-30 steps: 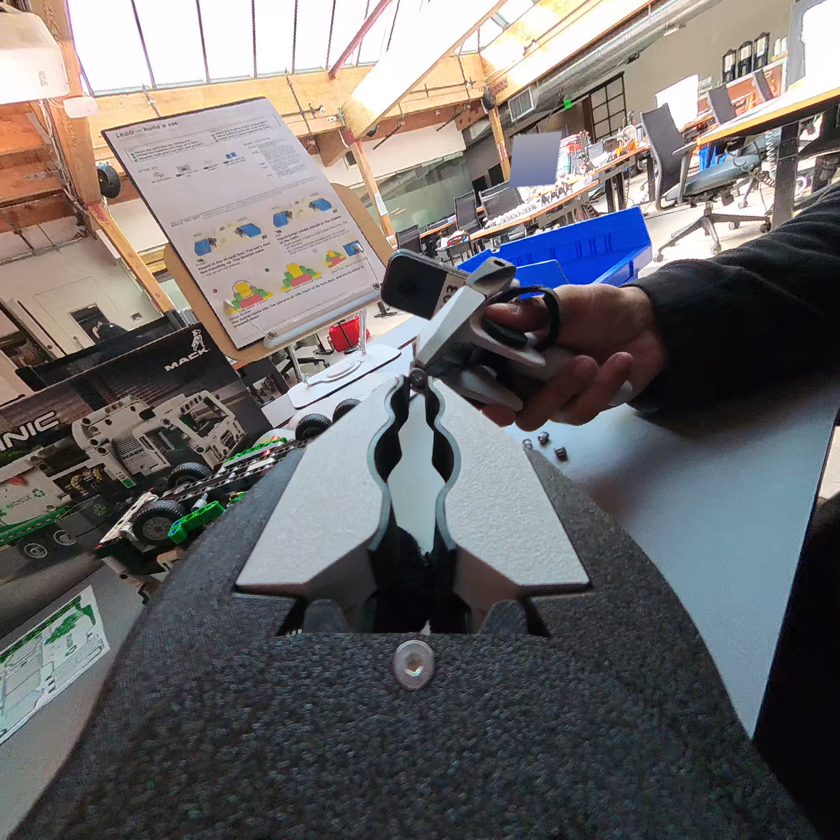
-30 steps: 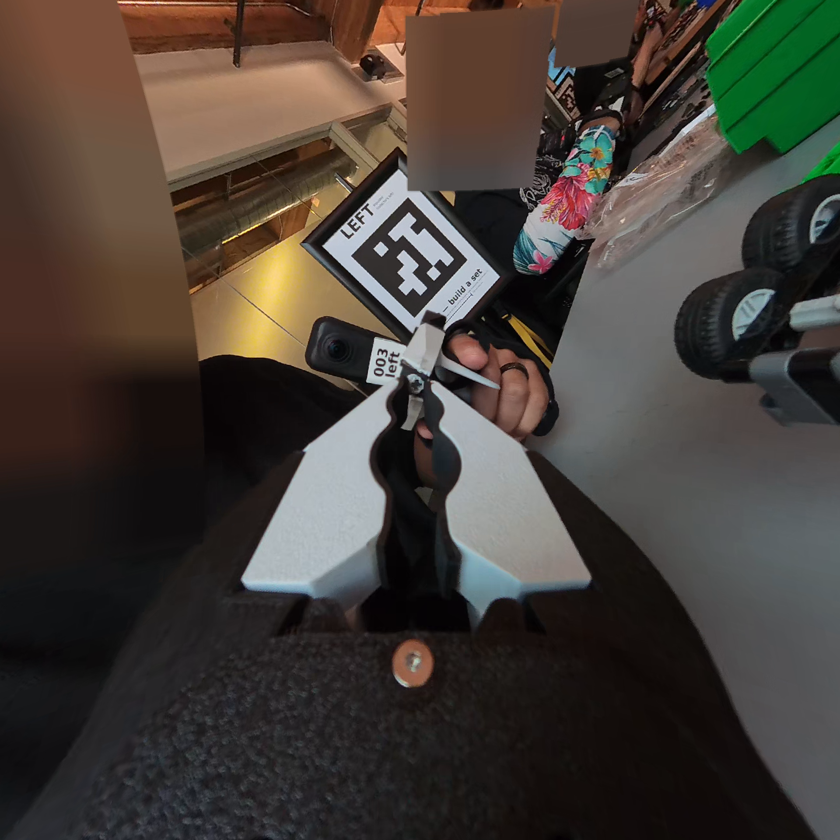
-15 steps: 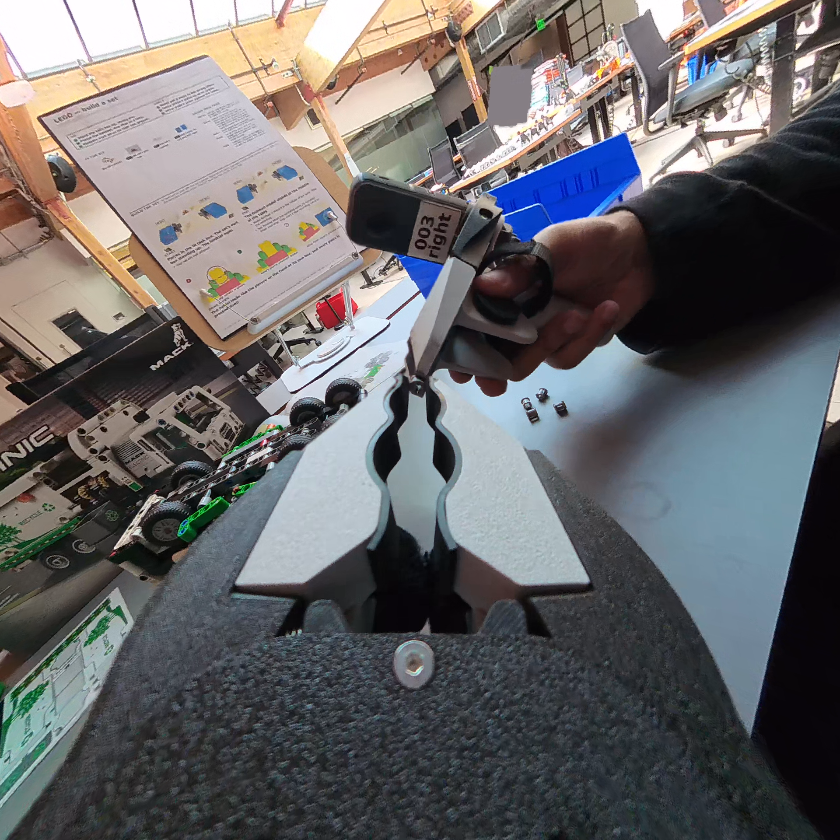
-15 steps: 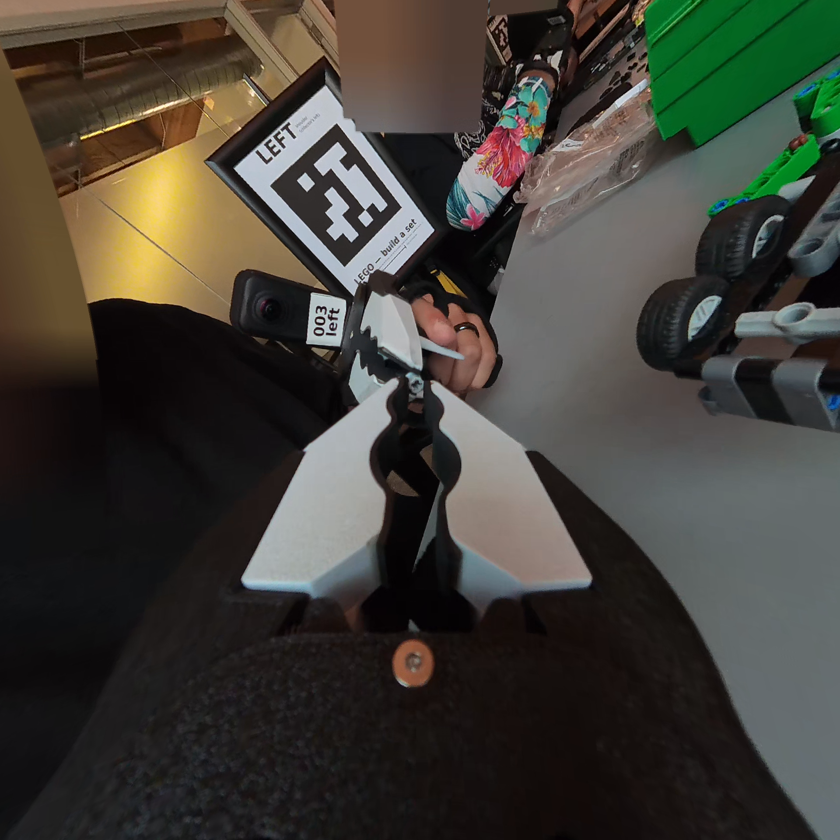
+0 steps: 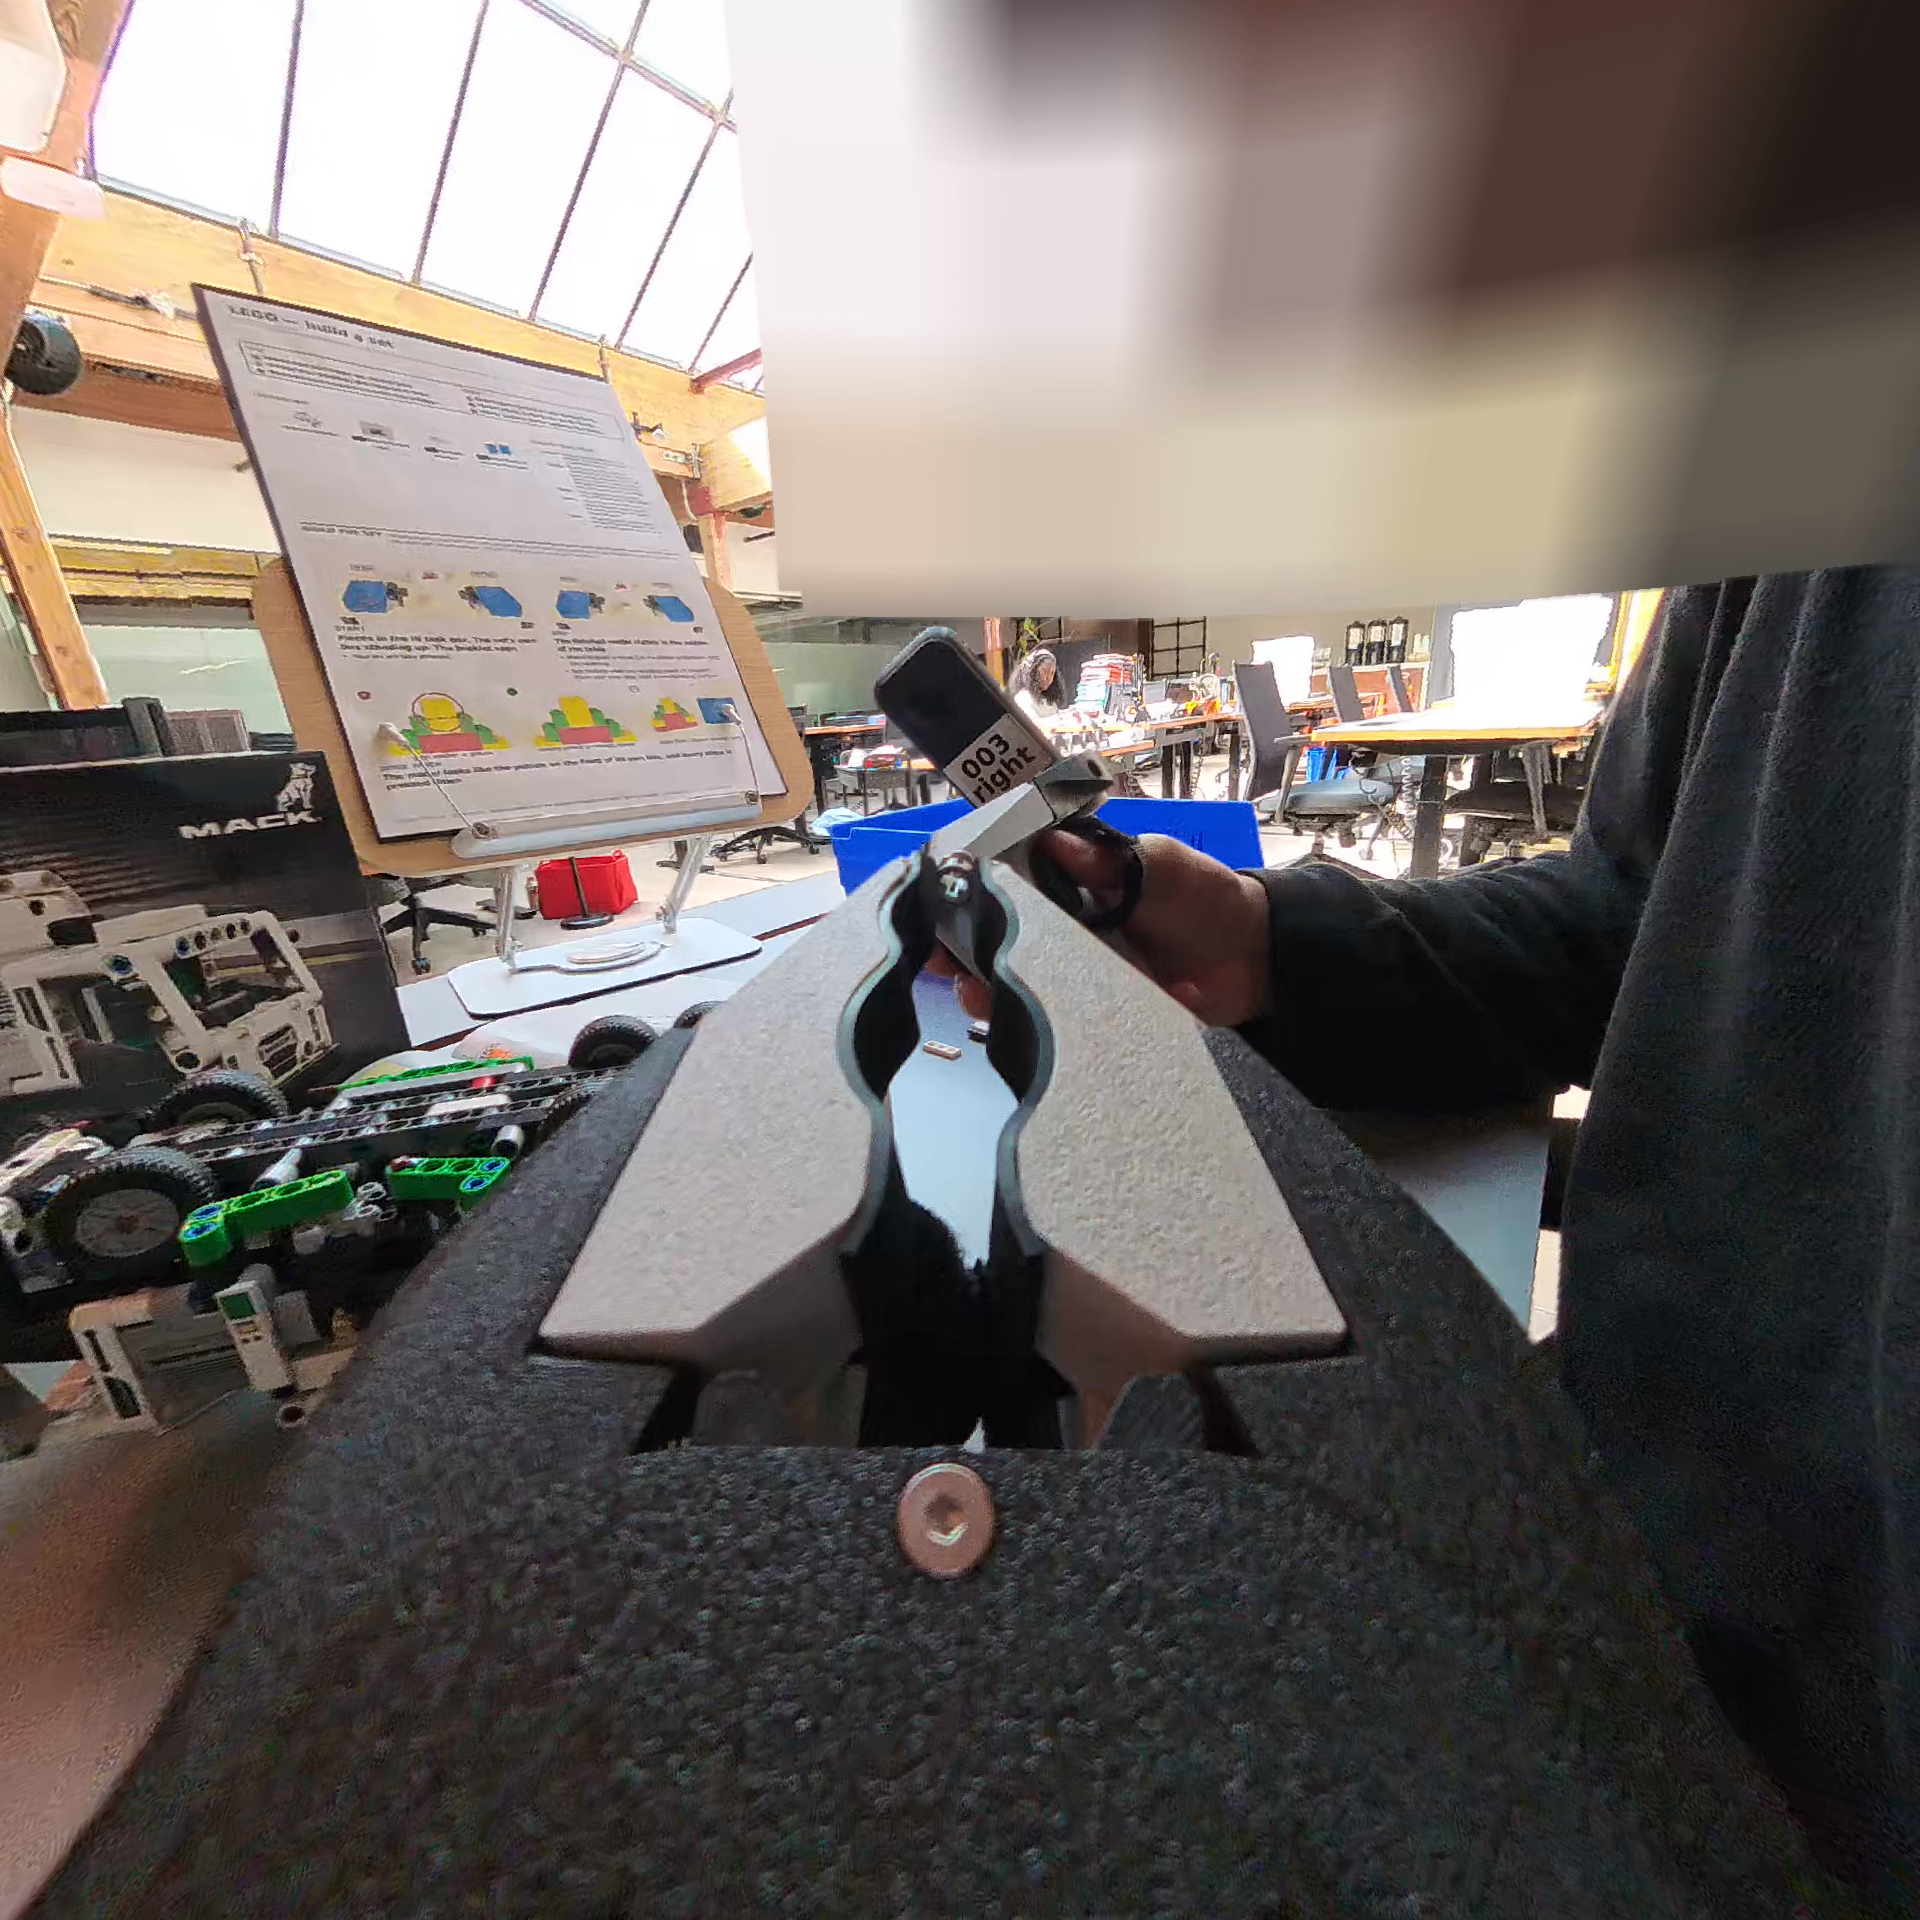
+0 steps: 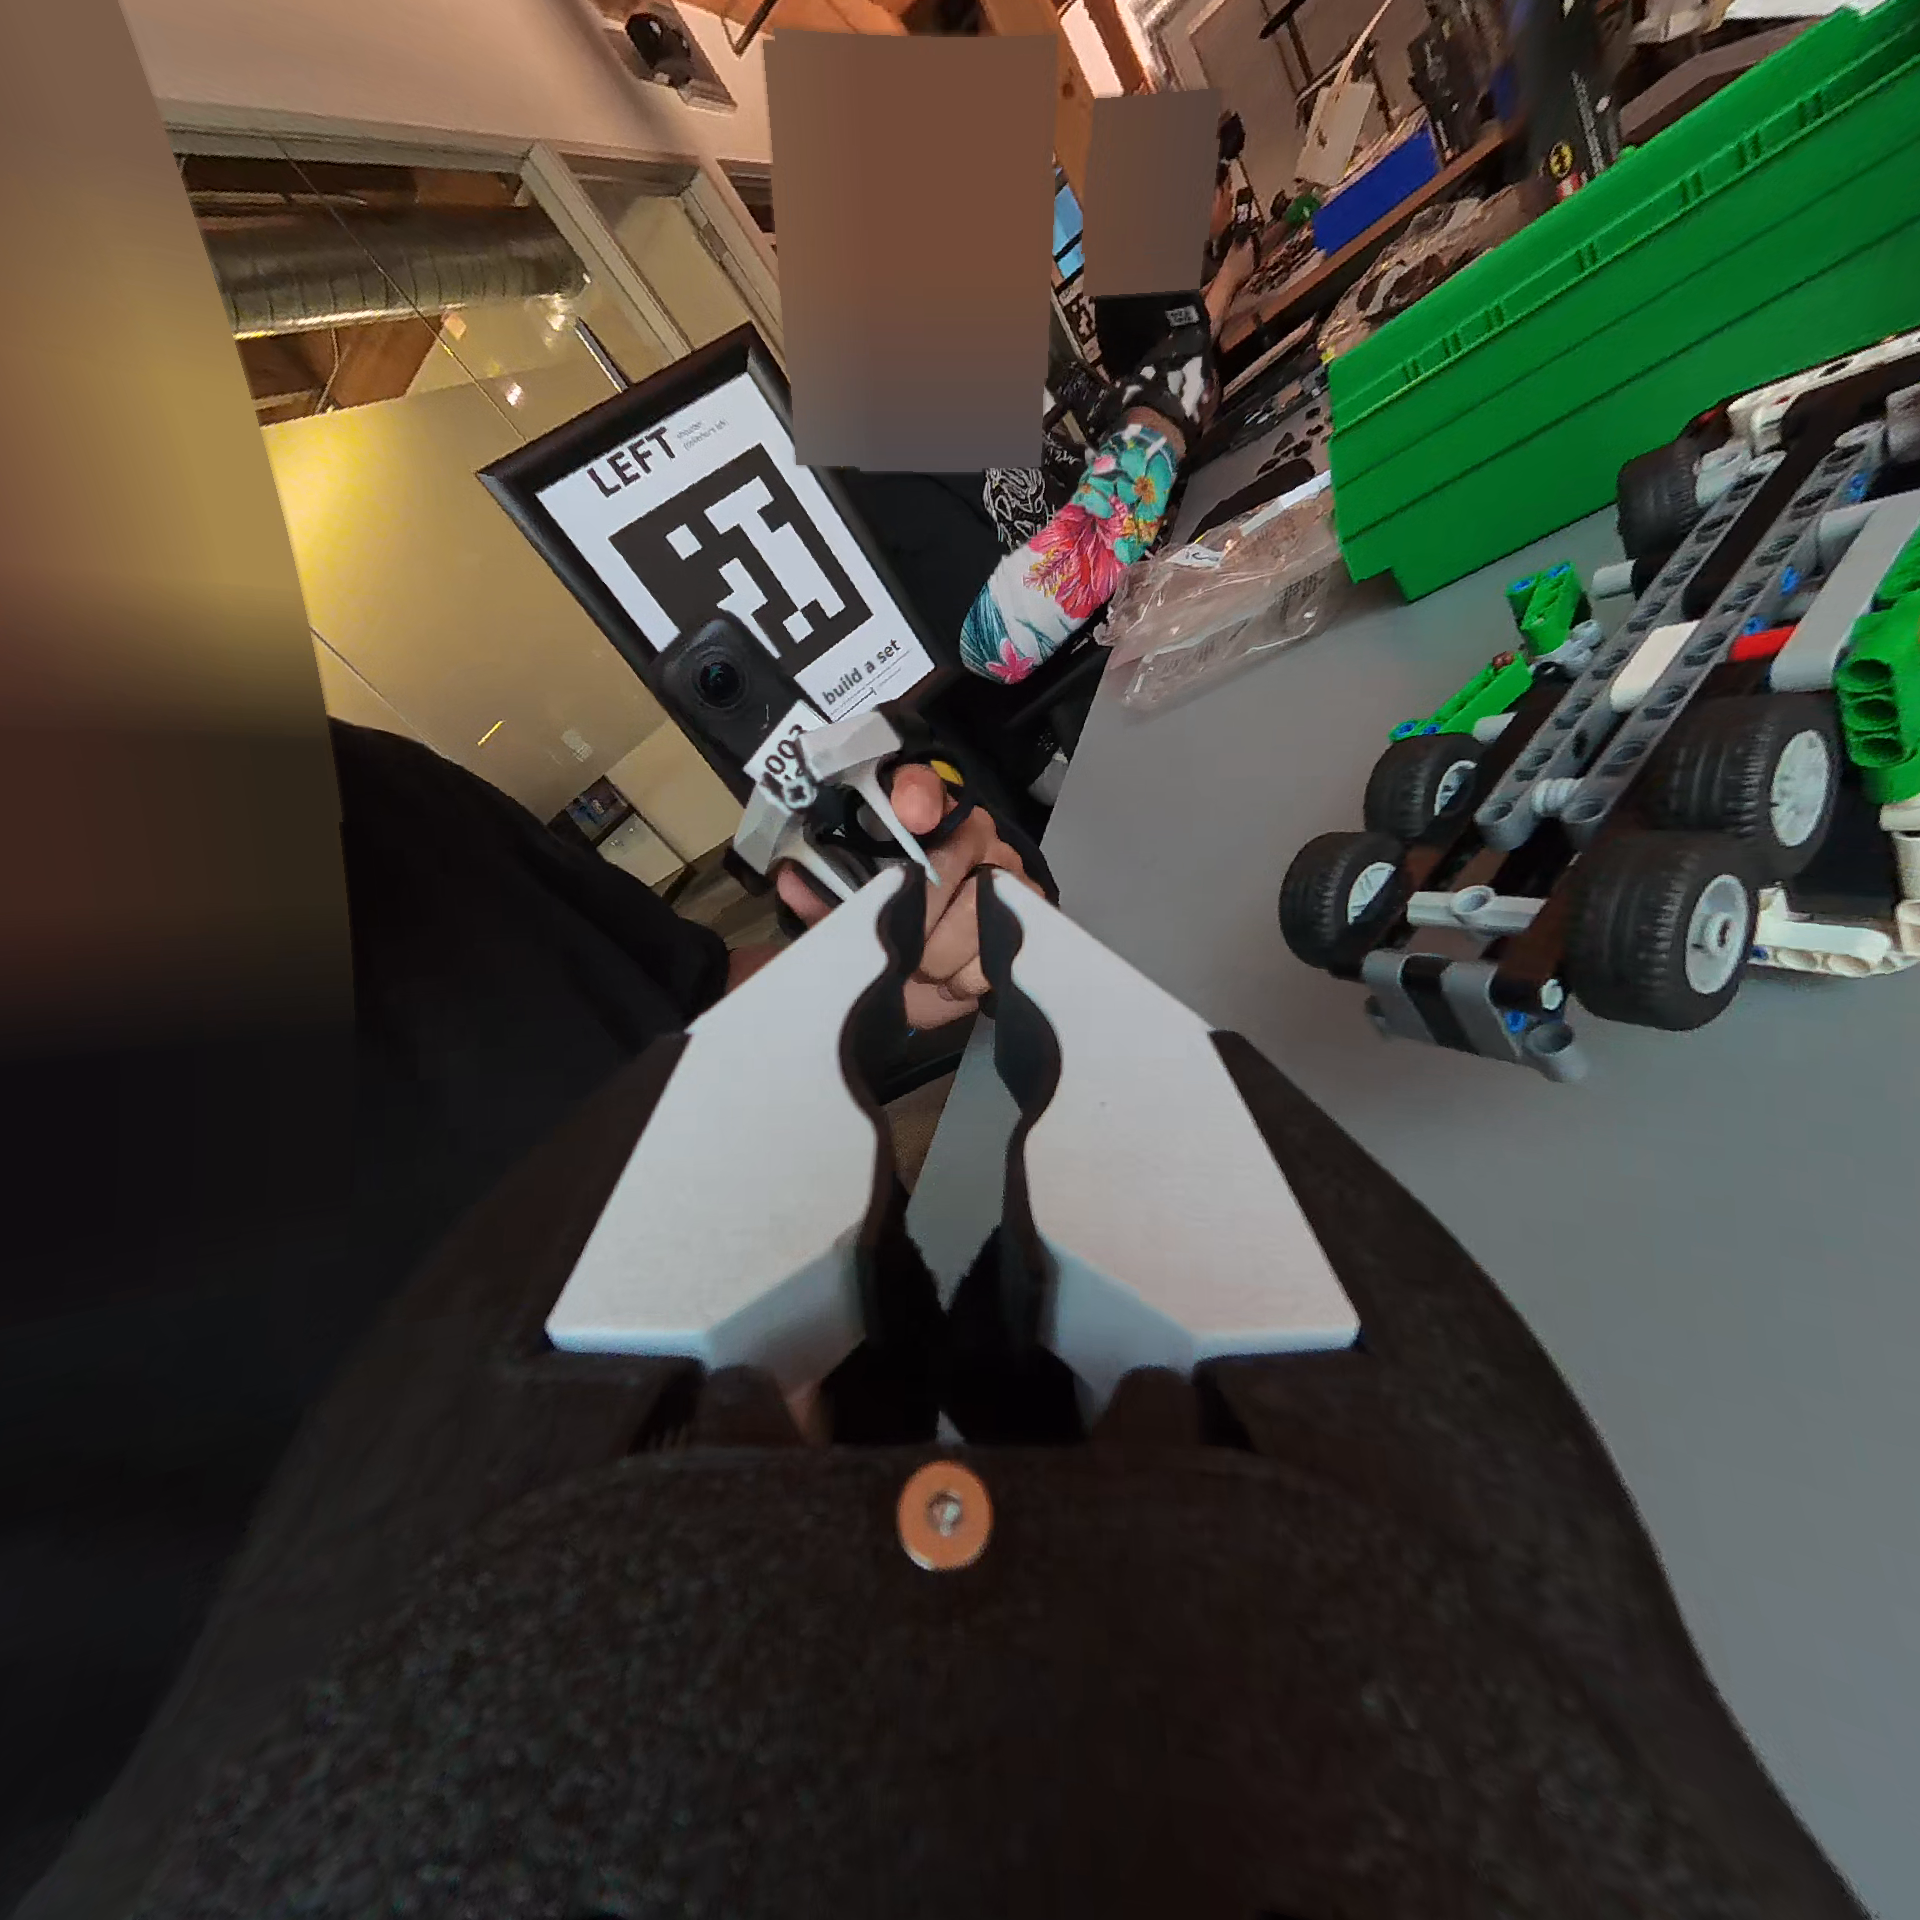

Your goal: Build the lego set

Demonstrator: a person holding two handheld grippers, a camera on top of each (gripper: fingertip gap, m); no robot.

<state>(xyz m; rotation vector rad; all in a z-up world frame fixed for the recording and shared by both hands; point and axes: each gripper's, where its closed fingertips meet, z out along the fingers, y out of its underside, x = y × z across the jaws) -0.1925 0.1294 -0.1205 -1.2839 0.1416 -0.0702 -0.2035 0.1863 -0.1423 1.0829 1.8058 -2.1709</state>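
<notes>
Both grippers meet tip to tip above the surface: left gripper pinches a small piece, right gripper slightly spread. Truck sits to the side.

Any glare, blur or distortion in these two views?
Left wrist view: skylight blows out white, wide-angle bends the instruction sheet, truck model sharp. Right wrist view: evener light, truck model sharp, table glare-free. Each has laid-over blur patches.
</notes>
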